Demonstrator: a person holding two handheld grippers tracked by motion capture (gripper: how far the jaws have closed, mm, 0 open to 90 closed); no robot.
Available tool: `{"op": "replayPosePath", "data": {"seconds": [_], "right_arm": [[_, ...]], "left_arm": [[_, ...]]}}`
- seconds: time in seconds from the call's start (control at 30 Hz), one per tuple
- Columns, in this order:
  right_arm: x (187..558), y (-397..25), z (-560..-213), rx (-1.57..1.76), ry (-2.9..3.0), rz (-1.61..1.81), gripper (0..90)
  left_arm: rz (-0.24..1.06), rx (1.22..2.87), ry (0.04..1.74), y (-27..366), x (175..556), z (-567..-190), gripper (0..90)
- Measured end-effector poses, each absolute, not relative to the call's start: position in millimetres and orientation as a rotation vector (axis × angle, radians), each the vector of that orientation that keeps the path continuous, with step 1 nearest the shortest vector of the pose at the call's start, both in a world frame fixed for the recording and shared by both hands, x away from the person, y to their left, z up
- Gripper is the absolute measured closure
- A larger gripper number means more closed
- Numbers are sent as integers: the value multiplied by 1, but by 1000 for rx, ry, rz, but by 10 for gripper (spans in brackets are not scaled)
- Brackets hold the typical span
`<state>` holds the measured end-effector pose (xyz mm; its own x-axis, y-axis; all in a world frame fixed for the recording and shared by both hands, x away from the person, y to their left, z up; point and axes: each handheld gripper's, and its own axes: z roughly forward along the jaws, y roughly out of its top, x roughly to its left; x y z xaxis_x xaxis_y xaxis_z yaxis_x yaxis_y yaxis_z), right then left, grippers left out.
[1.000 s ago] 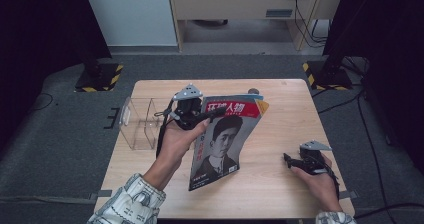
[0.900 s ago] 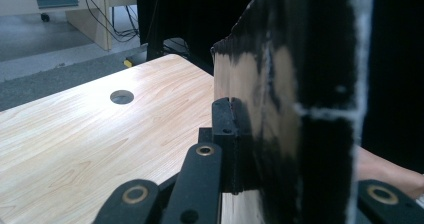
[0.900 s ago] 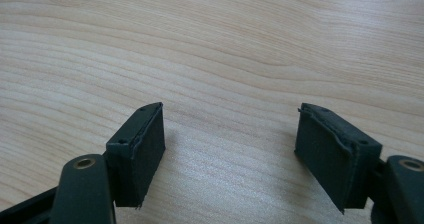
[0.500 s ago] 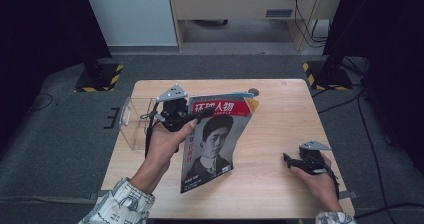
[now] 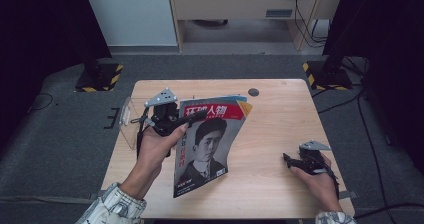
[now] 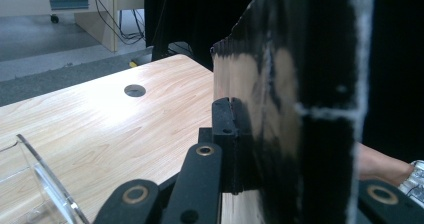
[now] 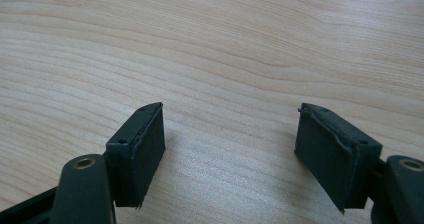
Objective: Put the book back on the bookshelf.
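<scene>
since the earlier frames the left claw has carried the magazine leftward, toward the clear plastic box at the bench's left edge. left claw clamped on the magazine's top left corner; in the left gripper view its jaws are pressed on the dark page edge. magazine hangs tilted above the bench, cover facing the person, lower corner near the front edge. right claw rests on the bench at the right, jaws spread wide apart over bare wood, holding nothing.
</scene>
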<state>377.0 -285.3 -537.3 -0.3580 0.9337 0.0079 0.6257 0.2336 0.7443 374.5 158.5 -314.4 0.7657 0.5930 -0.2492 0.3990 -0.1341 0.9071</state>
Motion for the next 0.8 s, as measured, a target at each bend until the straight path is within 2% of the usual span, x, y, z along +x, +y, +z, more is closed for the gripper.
{"op": "replayPosePath", "data": {"seconds": [0.8], "right_arm": [[377, -285, -537, 1430, 2069, 931, 278]], "left_arm": [[225, 1727, 789, 193, 355, -307, 866]]}}
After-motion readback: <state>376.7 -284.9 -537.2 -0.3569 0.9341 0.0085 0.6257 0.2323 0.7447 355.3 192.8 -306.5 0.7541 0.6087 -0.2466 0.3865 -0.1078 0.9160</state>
